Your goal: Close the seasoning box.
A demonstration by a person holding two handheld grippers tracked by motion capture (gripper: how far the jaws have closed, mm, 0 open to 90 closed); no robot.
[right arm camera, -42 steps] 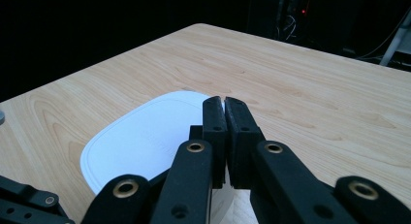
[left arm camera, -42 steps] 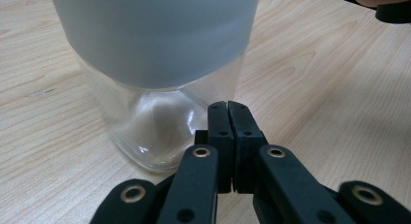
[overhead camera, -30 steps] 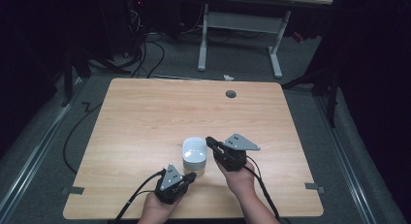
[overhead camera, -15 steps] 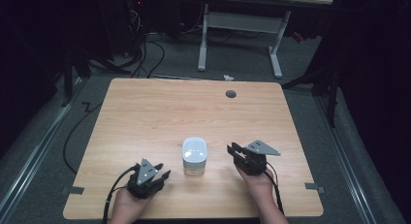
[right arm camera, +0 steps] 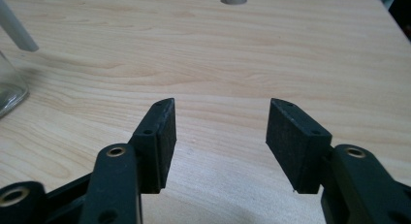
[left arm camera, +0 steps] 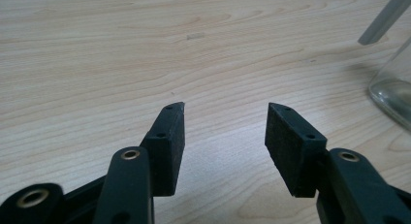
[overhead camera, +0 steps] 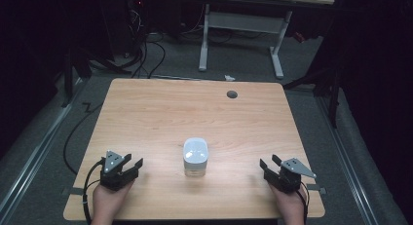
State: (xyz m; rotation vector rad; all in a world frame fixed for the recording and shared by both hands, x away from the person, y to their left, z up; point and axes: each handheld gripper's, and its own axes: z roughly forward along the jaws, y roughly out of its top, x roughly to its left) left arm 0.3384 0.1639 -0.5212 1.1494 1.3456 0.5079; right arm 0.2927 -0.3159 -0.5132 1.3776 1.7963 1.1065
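A clear glass jar with a white lid [overhead camera: 195, 157] stands upright near the middle of the wooden table's front half. Its glass base shows at the right edge of the left gripper view [left arm camera: 393, 95] and at the left edge of the right gripper view [right arm camera: 9, 90]. My left gripper [overhead camera: 130, 164] rests at the front left of the table, open, with nothing between its fingers [left arm camera: 226, 110]. My right gripper [overhead camera: 269, 162] sits at the front right, also open and empty [right arm camera: 220, 105]. Both are well apart from the jar.
The wooden table [overhead camera: 160, 113] has a round cable hole [overhead camera: 232, 94] near its far edge, also in the right gripper view [right arm camera: 233, 0]. A white desk frame [overhead camera: 241, 23] and cables lie on the dark floor beyond.
Both grippers have drawn away from the jar, the left out to the front left, the right to the front right. The jar stays standing in place.
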